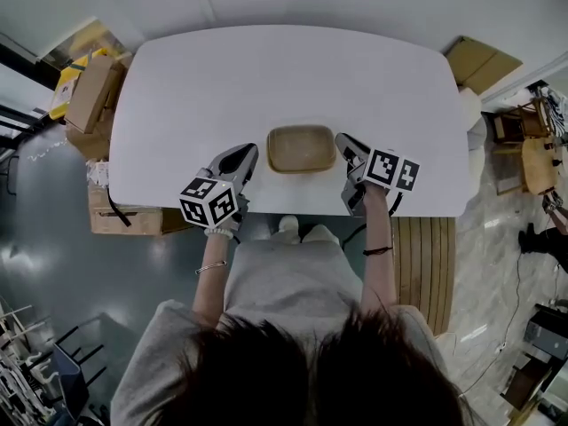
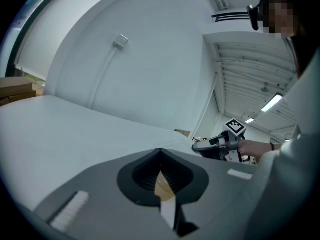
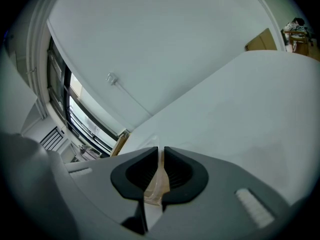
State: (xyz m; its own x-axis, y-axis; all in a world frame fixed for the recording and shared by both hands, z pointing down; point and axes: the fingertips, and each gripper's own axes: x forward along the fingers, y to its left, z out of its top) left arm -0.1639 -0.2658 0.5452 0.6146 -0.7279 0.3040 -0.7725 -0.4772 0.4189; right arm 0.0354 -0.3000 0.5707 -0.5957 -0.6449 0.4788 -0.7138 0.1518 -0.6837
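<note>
Head view, listed largest first.

1. White table (image 1: 266, 69): bare surface lies beyond and to both sides, and its front edge sits close behind my grippers.
2. Tan bag (image 1: 302, 148): lies flat near that front edge, between the grippers.
3. Left gripper (image 1: 252, 153): jaws pinched together on the bag's left rim.
4. Right gripper (image 1: 341, 140): jaws pinched likewise on the right rim.

I judge the opposite grips keep the bag spread.
</note>
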